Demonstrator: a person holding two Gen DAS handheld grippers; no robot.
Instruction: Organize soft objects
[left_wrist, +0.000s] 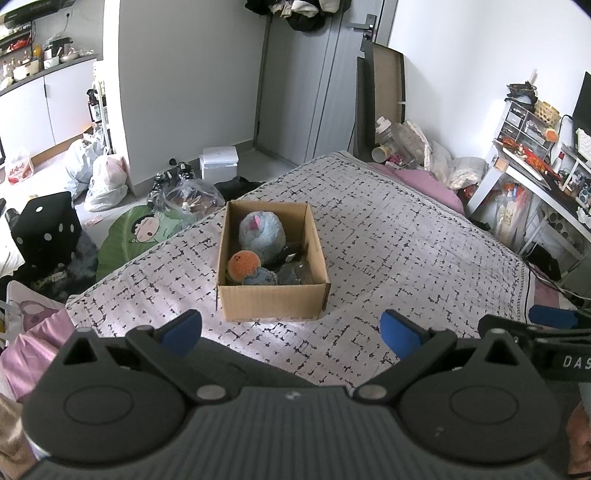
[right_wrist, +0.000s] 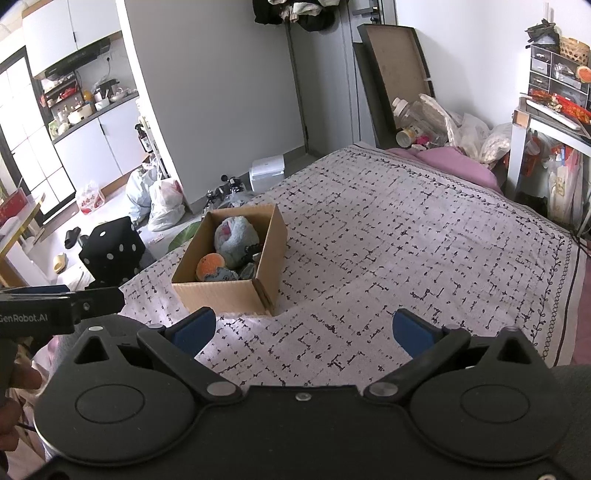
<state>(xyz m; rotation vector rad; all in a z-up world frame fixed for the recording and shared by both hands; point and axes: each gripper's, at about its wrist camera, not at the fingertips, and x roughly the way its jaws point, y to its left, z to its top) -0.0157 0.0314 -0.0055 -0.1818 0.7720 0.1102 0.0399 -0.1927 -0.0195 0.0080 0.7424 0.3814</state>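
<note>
An open cardboard box stands on the patterned bedspread. It holds a round grey-blue plush, an orange round plush, a small blue plush and dark soft items. My left gripper is open and empty, just in front of the box. In the right wrist view the box sits ahead to the left, with the grey-blue plush and orange plush inside. My right gripper is open and empty over the bedspread.
A black dice-shaped cushion and a green cartoon cushion lie on the floor left of the bed. Plastic bags and a white box stand beyond. Bags and bottles pile at the bed's far end. A cluttered desk stands right.
</note>
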